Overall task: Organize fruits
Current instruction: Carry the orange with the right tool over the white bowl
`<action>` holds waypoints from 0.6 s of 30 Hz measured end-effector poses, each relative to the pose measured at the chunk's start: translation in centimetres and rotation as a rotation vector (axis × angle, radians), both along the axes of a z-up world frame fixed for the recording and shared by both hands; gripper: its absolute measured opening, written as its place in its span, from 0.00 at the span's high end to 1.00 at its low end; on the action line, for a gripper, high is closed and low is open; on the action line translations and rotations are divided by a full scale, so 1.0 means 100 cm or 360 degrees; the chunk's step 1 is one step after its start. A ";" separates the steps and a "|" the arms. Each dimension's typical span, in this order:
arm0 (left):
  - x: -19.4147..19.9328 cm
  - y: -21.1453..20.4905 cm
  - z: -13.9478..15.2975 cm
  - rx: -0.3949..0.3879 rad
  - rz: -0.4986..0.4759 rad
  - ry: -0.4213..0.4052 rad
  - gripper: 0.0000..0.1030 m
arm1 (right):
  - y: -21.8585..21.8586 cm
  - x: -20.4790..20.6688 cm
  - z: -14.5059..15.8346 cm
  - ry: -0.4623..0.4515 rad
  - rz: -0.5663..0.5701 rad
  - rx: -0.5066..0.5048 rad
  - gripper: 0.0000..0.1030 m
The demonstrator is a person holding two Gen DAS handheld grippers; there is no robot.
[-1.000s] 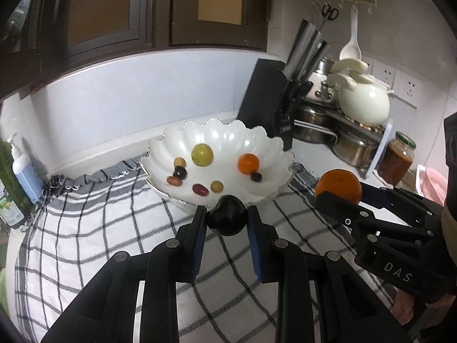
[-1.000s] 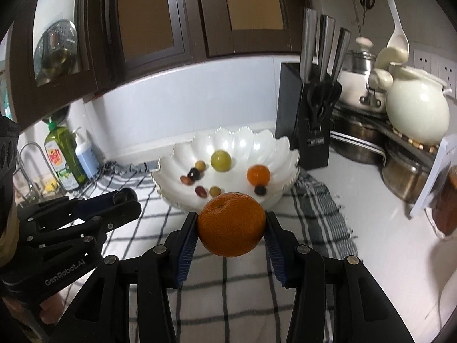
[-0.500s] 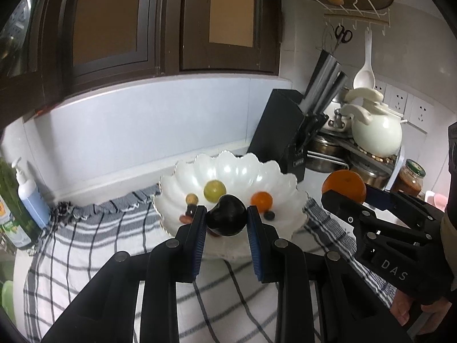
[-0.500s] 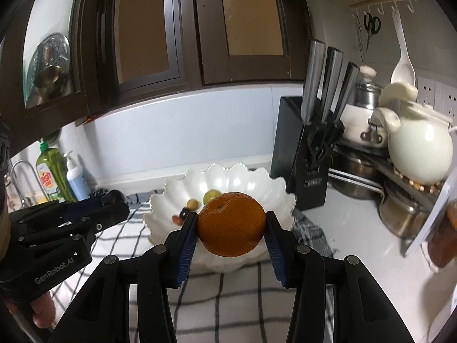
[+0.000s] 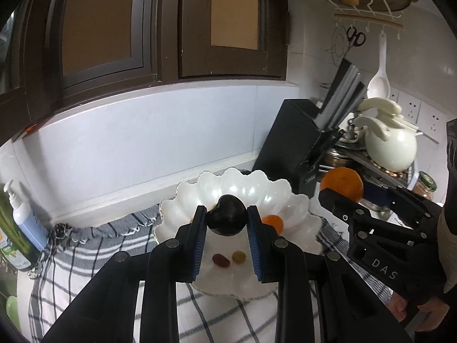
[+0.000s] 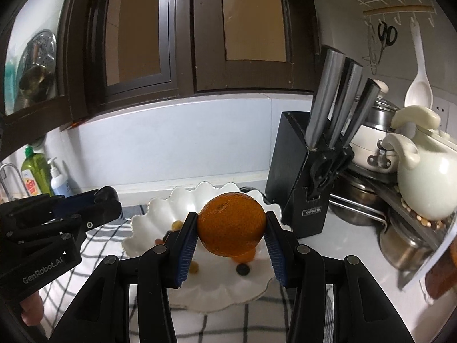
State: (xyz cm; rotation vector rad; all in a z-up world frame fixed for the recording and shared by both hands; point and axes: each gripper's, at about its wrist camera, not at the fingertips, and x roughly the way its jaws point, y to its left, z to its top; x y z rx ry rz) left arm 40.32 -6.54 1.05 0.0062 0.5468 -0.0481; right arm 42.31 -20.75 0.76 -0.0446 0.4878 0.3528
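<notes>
With the left tool pinching a dark plum and the right tool pinching an orange above the scalloped white bowl, lower each fruit close to the bowl floor, clear of the small fruits, before spreading.

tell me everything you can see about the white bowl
The bowl is glossy white, ceramic by the look, with a scalloped, petal-like rim. It sits upright on a checked cloth before a black knife block. Inside lie a few small fruits, red, yellow, dark, and one small orange one. Neither held fruit touches it; both hang above it.
</notes>
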 end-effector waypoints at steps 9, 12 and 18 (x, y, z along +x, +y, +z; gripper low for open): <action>0.044 0.003 -0.014 0.0007 0.0007 0.0080 0.72 | 0.008 0.044 -0.017 0.0075 -0.0005 -0.0047 0.54; 0.060 0.003 -0.024 -0.0001 0.0008 0.0123 0.72 | 0.010 0.057 -0.024 0.0110 -0.0015 -0.0067 0.54; 0.081 0.003 -0.040 0.0011 0.0005 0.0195 0.72 | 0.014 0.085 -0.043 0.0205 -0.0027 -0.0098 0.54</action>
